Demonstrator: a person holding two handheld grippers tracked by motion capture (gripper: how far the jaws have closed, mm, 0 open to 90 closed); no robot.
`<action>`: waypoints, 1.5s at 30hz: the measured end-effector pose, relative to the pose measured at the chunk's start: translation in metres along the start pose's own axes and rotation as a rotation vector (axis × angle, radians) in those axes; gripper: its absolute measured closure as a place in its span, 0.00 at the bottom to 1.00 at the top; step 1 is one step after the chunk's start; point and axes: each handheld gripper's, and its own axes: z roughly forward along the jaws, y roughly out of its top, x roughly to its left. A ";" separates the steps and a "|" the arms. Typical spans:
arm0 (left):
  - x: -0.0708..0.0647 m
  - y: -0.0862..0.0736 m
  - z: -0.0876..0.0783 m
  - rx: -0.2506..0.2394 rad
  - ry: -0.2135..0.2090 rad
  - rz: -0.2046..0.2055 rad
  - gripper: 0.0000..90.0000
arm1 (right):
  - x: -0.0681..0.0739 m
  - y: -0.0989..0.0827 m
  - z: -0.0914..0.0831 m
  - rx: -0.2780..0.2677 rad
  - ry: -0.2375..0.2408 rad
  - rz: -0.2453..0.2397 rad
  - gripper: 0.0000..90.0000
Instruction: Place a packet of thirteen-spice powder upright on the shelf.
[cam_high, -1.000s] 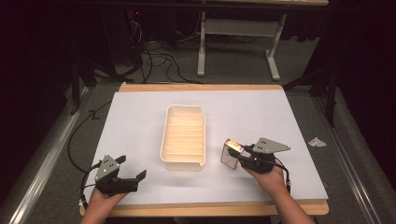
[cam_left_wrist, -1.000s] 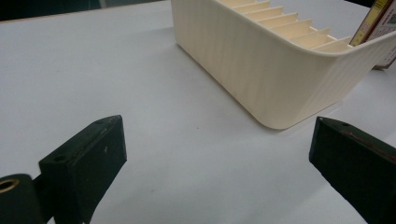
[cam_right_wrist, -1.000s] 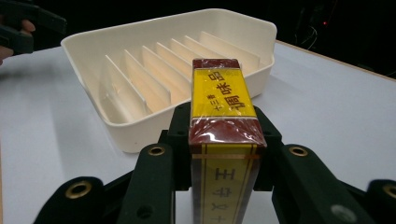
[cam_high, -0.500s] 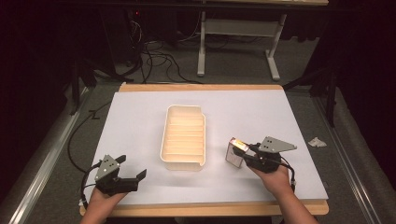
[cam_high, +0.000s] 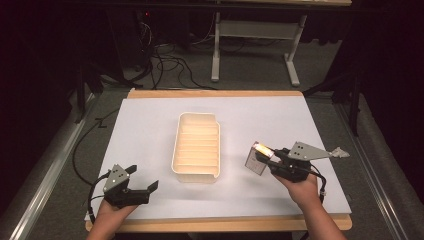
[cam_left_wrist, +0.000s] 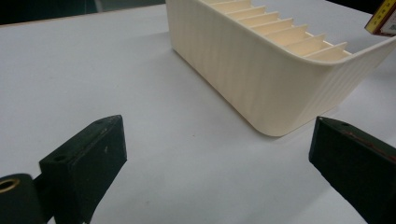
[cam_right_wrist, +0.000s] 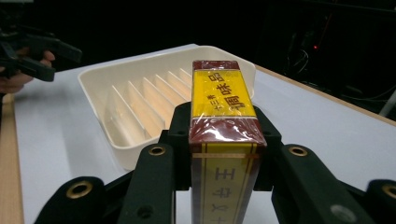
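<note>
A cream slotted tray (cam_high: 196, 150) stands in the middle of the white table; its ribbed wall (cam_left_wrist: 261, 79) and dividers (cam_right_wrist: 140, 100) show in both gripper views. My right gripper (cam_high: 264, 159) is shut on a yellow-and-maroon wrapped box (cam_high: 259, 156), held off the table to the right of the tray. In the right gripper view the box (cam_right_wrist: 224, 116) stands upright between the two black jaws, squeezed on both sides. My left gripper (cam_high: 145, 183) rests near the front left edge, jaws wide apart with only bare table between them (cam_left_wrist: 219, 172). A corner of the box (cam_left_wrist: 384, 18) shows beyond the tray.
The white sheet (cam_high: 150, 125) covers a wooden-edged table (cam_high: 215, 93). A small pale scrap (cam_high: 341, 151) lies near the right edge. Beyond the table are dark floor, cables (cam_high: 165, 65) and a white desk frame (cam_high: 255, 35).
My right gripper has lifted the box and drawn it slightly right, away from the tray. The left gripper has stayed where it was.
</note>
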 end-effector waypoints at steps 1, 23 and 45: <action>0.000 0.001 0.000 -0.004 -0.002 -0.004 0.05 | -0.001 0.001 0.000 -0.007 0.008 0.004 0.77; 0.000 0.003 -0.001 -0.009 -0.006 -0.004 0.05 | -0.013 0.037 0.052 0.030 0.135 -0.050 0.77; 0.002 0.003 -0.002 -0.007 -0.007 -0.002 0.06 | -0.021 0.053 0.092 -0.020 0.353 -0.159 0.77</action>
